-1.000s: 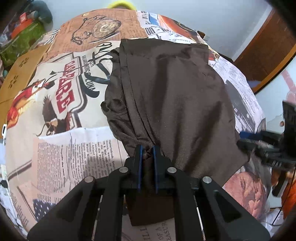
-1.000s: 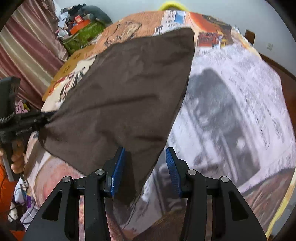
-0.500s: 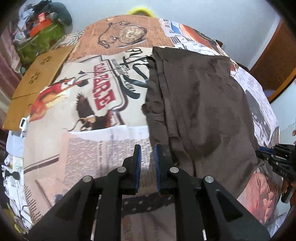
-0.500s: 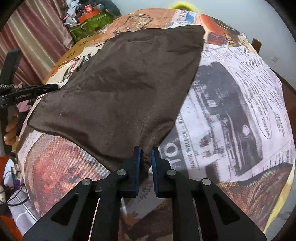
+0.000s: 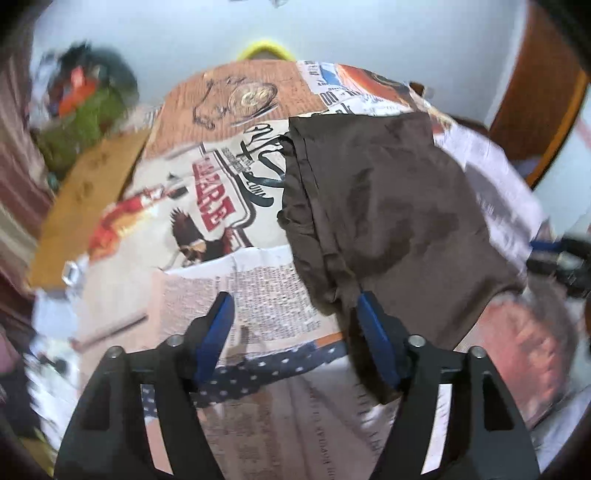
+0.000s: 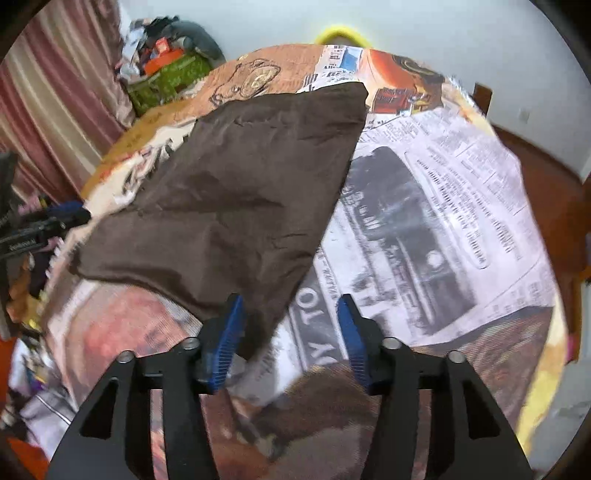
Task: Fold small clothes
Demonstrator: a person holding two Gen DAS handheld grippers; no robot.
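Observation:
A dark brown garment (image 5: 388,221) lies flat on a table covered with printed newspaper-pattern cloth (image 5: 229,288); its left edge is bunched into folds. It also shows in the right wrist view (image 6: 240,199). My left gripper (image 5: 293,317) is open, its right finger at the garment's near left corner, holding nothing. My right gripper (image 6: 290,317) is open over the garment's near right corner, its left finger above the cloth. The right gripper also shows at the far right of the left wrist view (image 5: 561,254).
A green bag with clutter (image 6: 166,79) and striped curtains (image 6: 55,110) stand at the left. A yellow object (image 6: 341,35) peeks over the table's far edge. A wooden door frame (image 5: 535,122) is at the right. A tan board (image 5: 88,195) lies beside the table.
A second ago my left gripper was shut on the garment's corner; it has let go and both grippers have opened. The garment now lies flat on the table.

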